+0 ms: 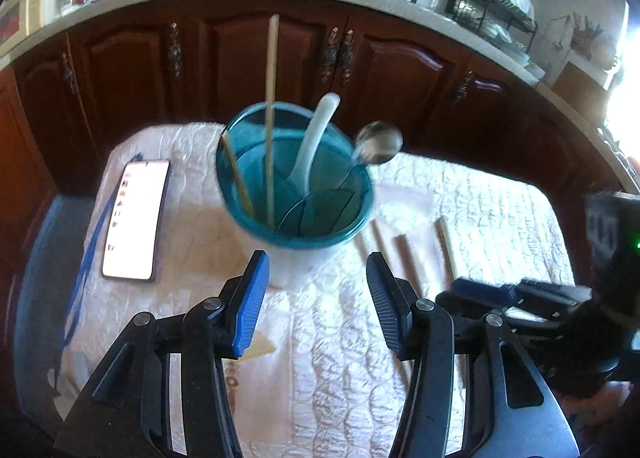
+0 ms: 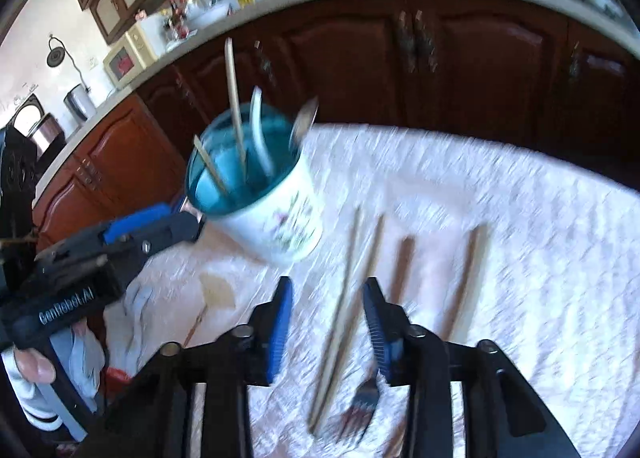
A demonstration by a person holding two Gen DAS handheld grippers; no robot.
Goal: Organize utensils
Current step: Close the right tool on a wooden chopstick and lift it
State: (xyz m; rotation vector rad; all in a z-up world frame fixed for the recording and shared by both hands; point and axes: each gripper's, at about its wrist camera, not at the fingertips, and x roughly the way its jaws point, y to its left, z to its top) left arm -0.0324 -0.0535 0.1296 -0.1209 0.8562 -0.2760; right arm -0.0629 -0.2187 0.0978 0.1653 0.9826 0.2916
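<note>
A phone [image 1: 134, 218] lies near the bench's [image 2: 520, 218] left edge, beside the cup [image 1: 294, 186]. Chopsticks [image 2: 344, 310] lie under the right gripper [image 2: 328, 322]. Both the right and the left gripper [image 1: 318, 298] are held open with fingers empty.

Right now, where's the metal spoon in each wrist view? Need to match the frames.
Left wrist: metal spoon right of centre, bowl up, sticking out over the holder's right rim.
Right wrist: metal spoon upper centre, blurred, at the holder's right rim.
Shared landmark: the blue-lined utensil holder, with a tall chopstick standing in it.
</note>
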